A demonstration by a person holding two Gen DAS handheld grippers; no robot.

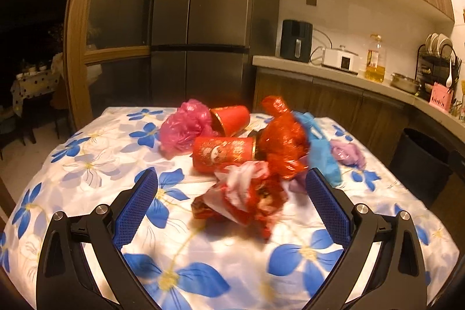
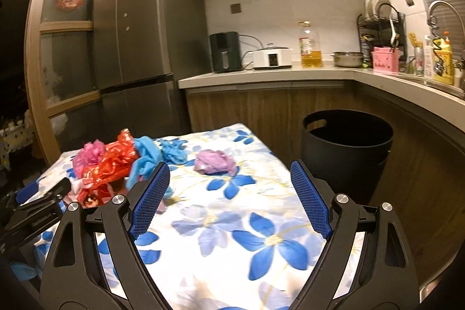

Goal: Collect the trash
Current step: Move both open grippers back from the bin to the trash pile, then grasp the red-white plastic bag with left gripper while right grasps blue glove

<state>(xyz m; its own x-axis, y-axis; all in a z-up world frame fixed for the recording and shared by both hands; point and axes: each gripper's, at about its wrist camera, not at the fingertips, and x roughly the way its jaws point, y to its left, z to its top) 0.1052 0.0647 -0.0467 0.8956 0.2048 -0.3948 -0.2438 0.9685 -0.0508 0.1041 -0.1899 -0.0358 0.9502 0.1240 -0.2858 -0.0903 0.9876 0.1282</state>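
A pile of trash lies on the table with a blue-flowered cloth. In the left wrist view I see two red paper cups on their sides, a pink bag, a red crinkled wrapper, a blue bag, a purple bag and a red-and-white wrapper. My left gripper is open, its jaws on either side of the red-and-white wrapper. My right gripper is open and empty above the cloth, short of the purple bag. A black bin stands on the floor right of the table.
A dark fridge stands behind the table. A counter along the back and right wall holds an air fryer, a white cooker, an oil bottle, a pot and a dish rack. The left gripper's body shows at the right view's left edge.
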